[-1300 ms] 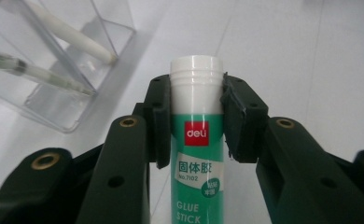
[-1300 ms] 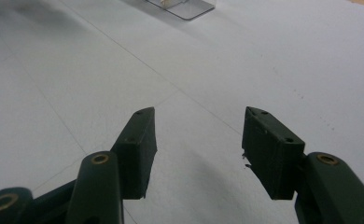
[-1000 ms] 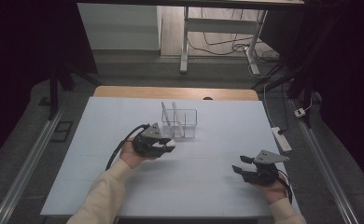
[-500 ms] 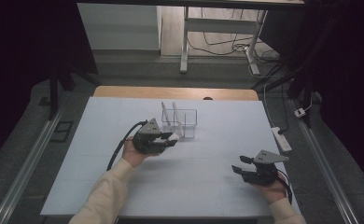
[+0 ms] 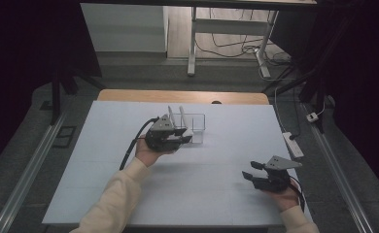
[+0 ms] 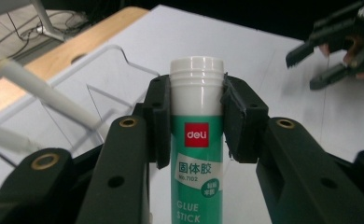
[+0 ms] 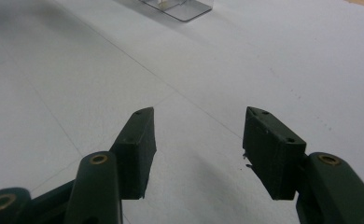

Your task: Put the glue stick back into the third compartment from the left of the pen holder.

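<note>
A green-and-white glue stick (image 6: 197, 140) is pinched just under its white cap by the left gripper (image 6: 196, 116), held upright right beside the clear plastic holder (image 5: 193, 127), on its near side. Two white pens (image 6: 45, 93) can be seen leaning inside that holder. The right gripper (image 7: 196, 154) is kept well apart from the holder, jaws spread, nothing between them, low over the white table (image 5: 216, 160).

Left claw (image 5: 183, 137) clamped (pads pressing), raised off table, right claw (image 5: 253, 172) agape, low
</note>
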`<state>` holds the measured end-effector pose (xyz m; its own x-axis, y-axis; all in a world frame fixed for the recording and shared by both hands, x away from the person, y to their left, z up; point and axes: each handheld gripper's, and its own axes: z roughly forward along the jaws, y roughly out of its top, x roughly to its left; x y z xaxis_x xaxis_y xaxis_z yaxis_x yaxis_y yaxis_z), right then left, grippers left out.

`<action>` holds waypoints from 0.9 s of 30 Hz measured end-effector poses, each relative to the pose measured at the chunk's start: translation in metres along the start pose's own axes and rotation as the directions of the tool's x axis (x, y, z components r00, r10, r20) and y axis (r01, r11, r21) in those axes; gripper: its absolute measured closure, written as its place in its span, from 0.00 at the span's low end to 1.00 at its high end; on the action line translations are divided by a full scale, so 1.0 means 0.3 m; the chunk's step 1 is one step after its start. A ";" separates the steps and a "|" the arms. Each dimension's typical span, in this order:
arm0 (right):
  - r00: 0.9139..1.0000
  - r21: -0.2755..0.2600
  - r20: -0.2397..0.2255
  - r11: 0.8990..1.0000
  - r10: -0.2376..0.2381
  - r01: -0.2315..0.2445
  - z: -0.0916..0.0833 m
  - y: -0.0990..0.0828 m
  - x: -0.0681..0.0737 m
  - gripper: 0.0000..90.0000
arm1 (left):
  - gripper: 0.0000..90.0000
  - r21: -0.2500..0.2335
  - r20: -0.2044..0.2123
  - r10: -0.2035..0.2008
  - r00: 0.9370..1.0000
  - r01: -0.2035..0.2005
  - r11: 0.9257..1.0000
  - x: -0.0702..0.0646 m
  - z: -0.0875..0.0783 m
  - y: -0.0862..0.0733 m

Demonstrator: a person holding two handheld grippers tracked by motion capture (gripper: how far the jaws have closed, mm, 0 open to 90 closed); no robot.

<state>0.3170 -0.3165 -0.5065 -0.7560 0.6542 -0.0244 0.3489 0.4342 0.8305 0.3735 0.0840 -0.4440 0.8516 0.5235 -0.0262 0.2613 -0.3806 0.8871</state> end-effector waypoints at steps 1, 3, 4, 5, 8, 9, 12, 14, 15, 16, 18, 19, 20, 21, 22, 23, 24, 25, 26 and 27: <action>1.000 0.000 -0.001 1.000 0.000 0.000 0.000 0.000 0.000 0.48 | 0.72 0.002 -0.001 0.003 1.000 -0.003 1.000 0.004 0.003 0.012; 1.000 0.001 -0.003 1.000 0.003 -0.003 -0.001 -0.001 0.000 0.48 | 0.72 0.001 -0.010 0.007 1.000 -0.007 1.000 0.009 0.009 0.026; 1.000 0.001 -0.003 1.000 0.003 -0.003 -0.001 -0.001 0.000 0.48 | 0.72 0.001 -0.012 0.007 1.000 -0.007 1.000 0.015 0.012 0.034; 1.000 -0.002 -0.005 1.000 0.004 -0.004 -0.001 -0.001 0.001 0.48 | 0.72 0.000 -0.012 0.001 1.000 -0.001 1.000 0.018 0.015 0.038; 1.000 -0.001 -0.002 1.000 0.004 -0.004 -0.001 0.000 0.000 0.48 | 0.72 -0.004 -0.018 -0.011 1.000 0.011 1.000 0.035 0.024 0.052; 1.000 0.001 0.004 1.000 0.004 -0.004 -0.001 0.000 0.000 0.48 | 0.72 -0.007 -0.019 -0.016 1.000 0.016 1.000 0.039 0.026 0.056; 1.000 0.003 -0.002 1.000 0.005 -0.005 0.000 -0.002 -0.001 0.48 | 0.72 -0.020 -0.013 -0.037 0.999 0.036 0.999 0.055 0.032 0.065; 1.000 0.005 -0.002 1.000 0.003 -0.003 0.002 -0.003 -0.001 0.48 | 0.72 -0.020 -0.024 -0.035 0.999 0.034 0.999 0.062 0.036 0.073; 1.000 0.006 -0.003 1.000 0.002 -0.002 0.003 -0.004 0.000 0.48 | 0.72 -0.020 -0.026 -0.036 0.999 0.036 0.999 0.064 0.037 0.076; 1.000 0.008 0.001 1.000 0.002 -0.002 0.004 -0.004 0.000 0.48 | 0.72 -0.023 -0.026 -0.037 0.999 0.037 0.999 0.068 0.038 0.082; 1.000 0.005 -0.003 1.000 0.003 -0.003 0.004 -0.003 0.000 0.48 | 0.72 -0.027 -0.030 -0.035 0.999 0.034 0.999 0.071 0.041 0.089; 1.000 0.005 -0.003 1.000 0.004 -0.004 0.003 -0.003 0.000 0.48 | 0.72 -0.029 -0.030 -0.036 0.999 0.035 0.999 0.074 0.043 0.093; 1.000 0.004 -0.001 1.000 0.004 -0.004 0.002 -0.003 0.000 0.48 | 0.72 -0.030 -0.032 -0.036 0.999 0.035 0.999 0.076 0.045 0.095; 1.000 0.000 -0.001 1.000 0.008 -0.008 0.002 -0.004 0.000 0.48 | 0.72 -0.028 -0.035 -0.036 0.999 0.035 0.999 0.078 0.049 0.098; 1.000 -0.001 -0.001 1.000 0.008 -0.008 0.002 -0.004 0.000 0.48 | 0.72 -0.026 -0.038 -0.035 0.999 0.034 0.999 0.082 0.053 0.100; 1.000 -0.001 -0.001 1.000 0.008 -0.008 0.001 -0.004 0.000 0.48 | 0.72 -0.026 -0.041 -0.035 0.999 0.034 0.999 0.085 0.058 0.102; 1.000 -0.001 -0.001 1.000 0.007 -0.007 0.001 -0.005 0.000 0.48 | 0.72 -0.026 -0.042 -0.038 0.998 0.037 0.999 0.089 0.061 0.103; 1.000 -0.001 -0.001 1.000 0.008 -0.008 0.001 -0.005 0.000 0.48 | 0.72 -0.026 -0.042 -0.039 0.998 0.038 0.999 0.094 0.065 0.105; 1.000 -0.002 -0.001 1.000 0.009 -0.009 0.001 -0.005 0.000 0.48 | 0.72 -0.027 -0.043 -0.043 0.998 0.041 0.999 0.097 0.069 0.107; 1.000 -0.003 -0.001 1.000 0.010 -0.010 0.001 -0.005 0.000 0.48 | 0.72 -0.028 -0.044 -0.045 0.998 0.044 0.999 0.100 0.073 0.110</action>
<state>0.3168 -0.3169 -0.5078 -0.7528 0.6581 -0.0152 0.3552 0.4256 0.8323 0.4176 0.0706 -0.4257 0.8181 0.5733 -0.0455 0.2852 -0.3356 0.8978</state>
